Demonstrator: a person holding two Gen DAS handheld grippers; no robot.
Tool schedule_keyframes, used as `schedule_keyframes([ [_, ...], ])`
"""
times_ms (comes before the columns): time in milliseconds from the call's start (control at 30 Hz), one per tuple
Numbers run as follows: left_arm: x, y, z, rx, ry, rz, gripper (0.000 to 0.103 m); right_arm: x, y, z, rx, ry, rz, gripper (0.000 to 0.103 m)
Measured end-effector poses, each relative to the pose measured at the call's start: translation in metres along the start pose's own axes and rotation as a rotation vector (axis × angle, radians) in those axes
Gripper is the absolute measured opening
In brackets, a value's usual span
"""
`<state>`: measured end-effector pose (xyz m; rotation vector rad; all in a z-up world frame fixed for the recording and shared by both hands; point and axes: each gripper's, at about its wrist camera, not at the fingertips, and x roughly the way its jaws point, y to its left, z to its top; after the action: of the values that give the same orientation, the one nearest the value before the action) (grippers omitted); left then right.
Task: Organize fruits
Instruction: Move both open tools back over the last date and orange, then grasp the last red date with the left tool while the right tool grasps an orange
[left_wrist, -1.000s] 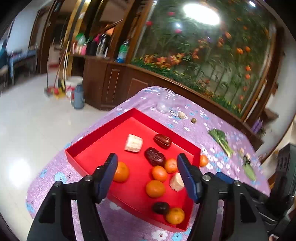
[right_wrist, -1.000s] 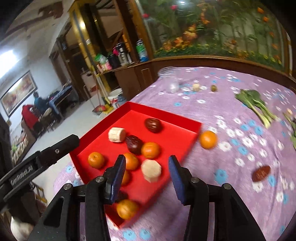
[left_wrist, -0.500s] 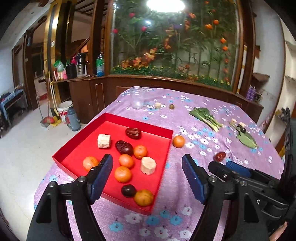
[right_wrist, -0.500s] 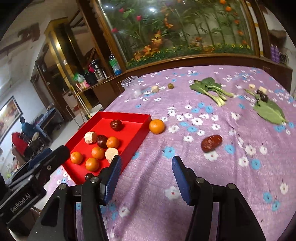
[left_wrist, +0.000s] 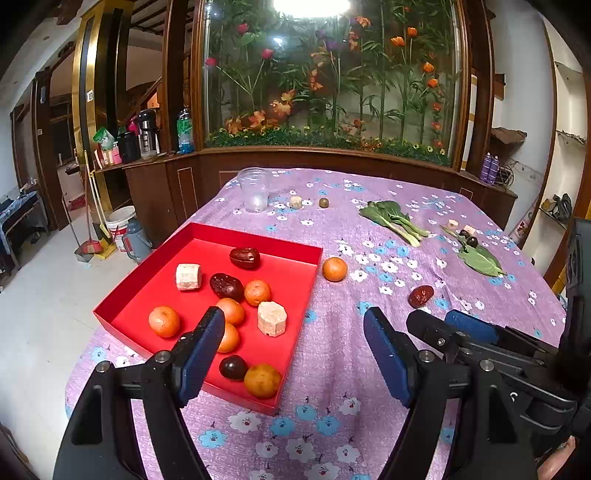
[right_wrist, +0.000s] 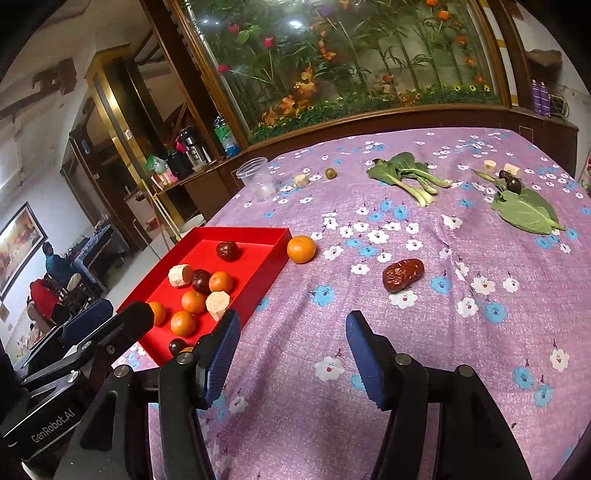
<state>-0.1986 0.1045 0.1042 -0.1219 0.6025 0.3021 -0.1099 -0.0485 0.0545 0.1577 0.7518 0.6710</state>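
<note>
Jaws wide and empty on left gripper and right gripper; tangerine just beside red tray

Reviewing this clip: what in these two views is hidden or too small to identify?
- Left wrist view: one orange in the red tray is half covered by the left gripper.
- Right wrist view: the nearest orange is almost wholly behind the right gripper.
- Both views: the small round thing past the plastic cup is too small to name.
</note>
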Motion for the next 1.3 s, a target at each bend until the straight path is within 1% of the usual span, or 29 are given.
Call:
schedule_keyframes([
  [300,0.014,-0.004,-0.004,0.01,0.039,-0.01,0.078,0.006,-0.015,-0.003,0.027,0.017,-0.015,0.065],
  [467,0.025,-0.005,-0.007,0.008,0.071,-0.02,0.078,0.001,-0.035,-0.002,0.034,0.01,-0.053,0.065],
  [600,0.037,-0.006,-0.011,-0.005,0.099,-0.046,0.078,-0.005,-0.063,-0.001,0.061,0.011,-0.11,0.065],
  [700,0.045,-0.009,-0.012,-0.012,0.11,-0.089,0.078,-0.006,-0.081,0.003,0.08,0.024,-0.135,0.065],
  [800,0.051,-0.014,-0.011,-0.015,0.112,-0.139,0.078,-0.001,-0.09,0.011,0.081,0.04,-0.146,0.065],
  [967,0.069,-0.023,0.005,0.01,0.13,-0.183,0.078,0.027,-0.089,0.03,0.037,0.11,-0.119,0.065],
  [1100,0.093,-0.029,0.022,0.018,0.179,-0.216,0.078,0.051,-0.083,0.038,0.014,0.147,-0.108,0.065],
  [1133,0.098,-0.027,0.028,0.005,0.186,-0.224,0.078,0.055,-0.081,0.04,0.011,0.144,-0.095,0.065],
  [1200,0.098,-0.019,0.035,-0.026,0.164,-0.213,0.077,0.058,-0.072,0.046,-0.006,0.125,-0.063,0.065],
  [1300,0.093,-0.006,0.038,-0.064,0.136,-0.191,0.078,0.068,-0.051,0.059,-0.081,0.107,-0.001,0.065],
])
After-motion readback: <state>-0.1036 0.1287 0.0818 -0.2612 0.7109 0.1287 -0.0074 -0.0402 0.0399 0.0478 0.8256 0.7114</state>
